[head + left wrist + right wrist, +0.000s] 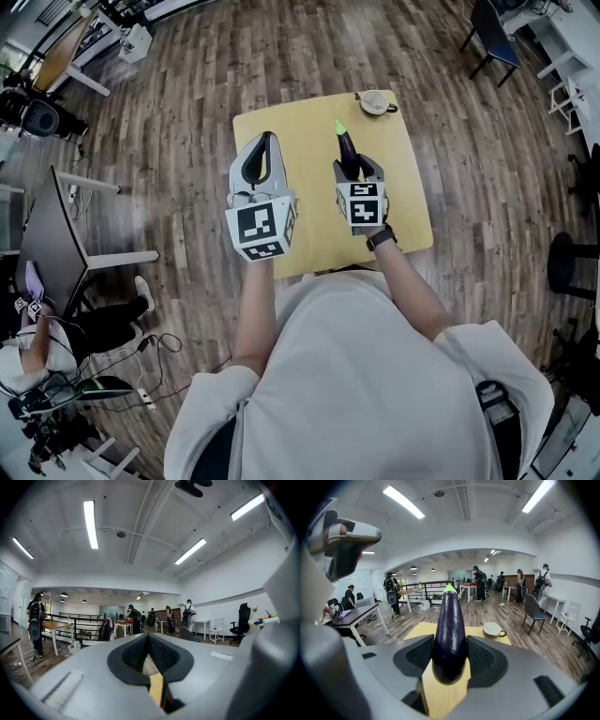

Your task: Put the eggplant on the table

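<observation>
Glossy dark-purple eggplant with green tip: clamped between the pads of the right gripper, jaws wide, fruit projecting past their tips. Left gripper: tips together, empty. Below and ahead: square yellow table; white cup ahead-right; wood-plank floor beyond.

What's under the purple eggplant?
The yellow table lies under the eggplant, which the right tongs grip at its sides. The eggplant and tongs cover the patch right beneath, so anything lying there is hidden.
</observation>
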